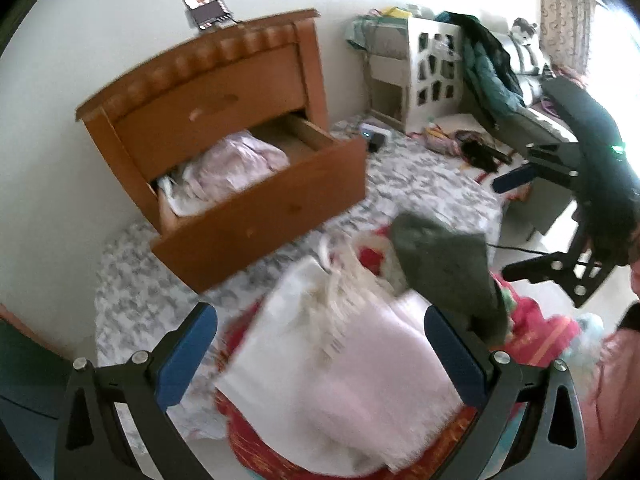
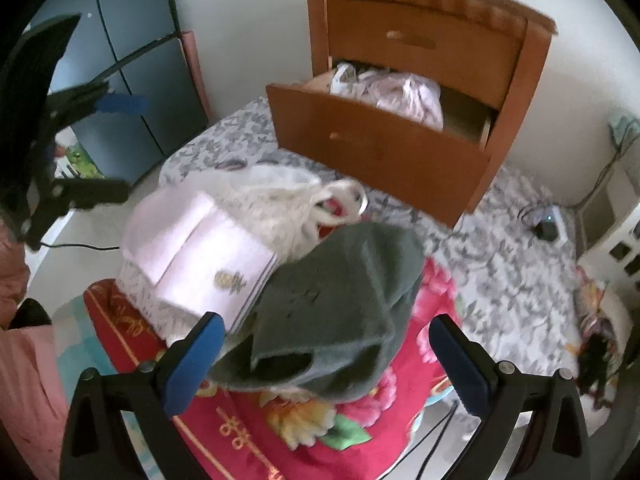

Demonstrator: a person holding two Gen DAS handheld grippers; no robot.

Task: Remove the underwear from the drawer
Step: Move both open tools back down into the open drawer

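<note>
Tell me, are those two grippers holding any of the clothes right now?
No. The left gripper and right gripper are both open and hold nothing; the grey-green garment and folded pink cloth just lie on the pile beneath them.

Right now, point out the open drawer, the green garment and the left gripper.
open drawer [image 1: 276, 216]: left wrist view, on its wooden front panel.
green garment [image 2: 340, 300]: right wrist view, middle of the fabric.
left gripper [image 1: 320, 354]: left wrist view, midway between fingertips.

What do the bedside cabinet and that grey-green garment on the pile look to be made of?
The cabinet looks like orange-brown varnished wood: smooth faces with a slight sheen. The grey-green garment looks like soft, matte knit fabric, perhaps cotton; it drapes and folds limply. Blur hides finer texture.
</note>
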